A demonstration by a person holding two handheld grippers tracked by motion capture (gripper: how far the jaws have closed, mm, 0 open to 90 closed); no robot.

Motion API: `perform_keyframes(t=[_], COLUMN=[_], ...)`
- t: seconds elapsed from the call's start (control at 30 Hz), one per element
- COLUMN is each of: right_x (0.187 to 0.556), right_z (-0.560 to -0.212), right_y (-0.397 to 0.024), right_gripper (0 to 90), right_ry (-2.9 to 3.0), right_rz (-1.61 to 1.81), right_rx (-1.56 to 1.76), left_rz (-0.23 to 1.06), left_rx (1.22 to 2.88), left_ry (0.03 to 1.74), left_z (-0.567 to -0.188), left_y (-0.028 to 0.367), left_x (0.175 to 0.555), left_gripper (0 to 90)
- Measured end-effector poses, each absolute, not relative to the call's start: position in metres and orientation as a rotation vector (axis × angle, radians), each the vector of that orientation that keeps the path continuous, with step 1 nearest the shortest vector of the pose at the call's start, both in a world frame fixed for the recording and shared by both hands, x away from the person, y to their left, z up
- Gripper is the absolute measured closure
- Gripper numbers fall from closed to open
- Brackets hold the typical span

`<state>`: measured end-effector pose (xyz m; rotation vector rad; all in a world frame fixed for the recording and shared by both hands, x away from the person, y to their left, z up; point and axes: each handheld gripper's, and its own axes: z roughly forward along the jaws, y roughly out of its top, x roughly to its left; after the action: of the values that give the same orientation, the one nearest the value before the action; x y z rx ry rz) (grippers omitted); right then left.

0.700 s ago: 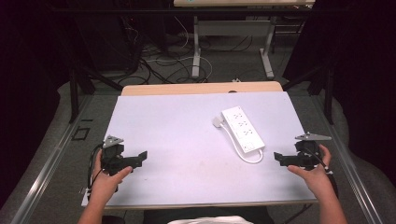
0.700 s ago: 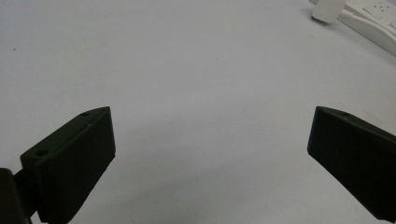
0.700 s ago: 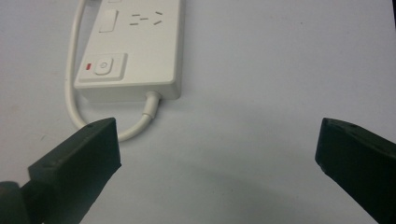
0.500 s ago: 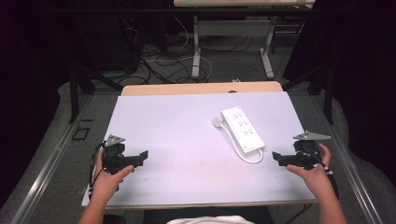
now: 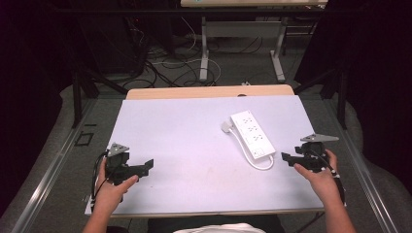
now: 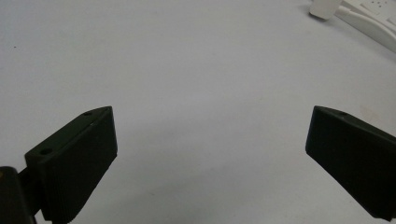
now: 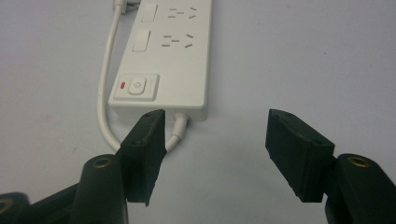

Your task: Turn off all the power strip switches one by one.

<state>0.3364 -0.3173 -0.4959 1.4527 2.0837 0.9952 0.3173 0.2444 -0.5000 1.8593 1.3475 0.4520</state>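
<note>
A white power strip [image 5: 251, 134] is seen lying flat on the pale table [image 5: 184, 131], its switch end just ahead of the right gripper [image 7: 215, 140], whose jaws are spread wide and empty. The left gripper [image 6: 210, 154], well apart from it, is likewise held spread over bare tabletop.

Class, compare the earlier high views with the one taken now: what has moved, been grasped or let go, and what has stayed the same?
Very little changed. The right gripper crept slightly inward, toward the near end of the power strip; nothing was grasped or released. The left gripper stayed at the near left of the table, both grippers stayed open and empty, and the power strip and its cable did not move.
</note>
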Motion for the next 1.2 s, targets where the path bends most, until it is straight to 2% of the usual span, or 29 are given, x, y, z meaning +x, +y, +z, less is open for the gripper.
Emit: perform_keyframes(t=[0.03,0.1,0.27,0.33,0.4,0.43,0.57,0.6,0.63,0.7,0.8,1.2], right_x=[0.338,0.341,0.349,0.352,0.353,0.357,0.362,0.362,0.365,0.369,0.374,0.387], right_z=[-0.495,-0.492,-0.485,-0.483,-0.482,-0.479,-0.478,-0.478,-0.476,-0.475,-0.474,-0.483], right_y=[-0.317,-0.314,-0.305,-0.302,-0.301,-0.297,-0.287,-0.287,-0.285,-0.283,-0.277,-0.258], right_gripper=[39.1,45.5,47.8,57.4,58.6,66.7,79.3,79.3,84.0,87.6,90.0,90.0], right_ry=[2.083,2.089,2.104,2.123,2.138,2.146,2.196,2.196,2.187,2.188,2.195,2.282], right_rz=[0.995,1.001,0.982,1.000,1.011,1.025,0.987,0.987,0.996,1.001,0.955,0.903], right_rx=[1.445,1.441,1.441,1.439,1.452,1.466,1.421,1.421,1.437,1.460,1.437,1.388], left_rz=[0.452,0.453,0.455,0.455,0.452,0.450,0.450,0.450,0.436,0.423,0.420,0.433], left_rx=[1.859,1.860,1.865,1.866,1.853,1.840,1.844,1.844,1.839,1.827,1.832,1.853], left_ry=[1.348,1.359,1.359,1.358,1.357,1.366,1.362,1.362,1.374,1.381,1.378,1.375], left_z=[-0.500,-0.500,-0.500,-0.500,-0.500,-0.500,-0.501,-0.501,-0.500,-0.500,-0.503,-0.505], left_y=[0.244,0.245,0.246,0.246,0.247,0.247,0.247,0.247,0.248,0.249,0.249,0.249], left_x=[0.317,0.318,0.317,0.317,0.317,0.317,0.318,0.318,0.318,0.318,0.318,0.319], left_gripper=[2.2,2.3,2.3,2.4,2.4,2.7,2.9,2.9,3.0,3.2,3.2,4.0])
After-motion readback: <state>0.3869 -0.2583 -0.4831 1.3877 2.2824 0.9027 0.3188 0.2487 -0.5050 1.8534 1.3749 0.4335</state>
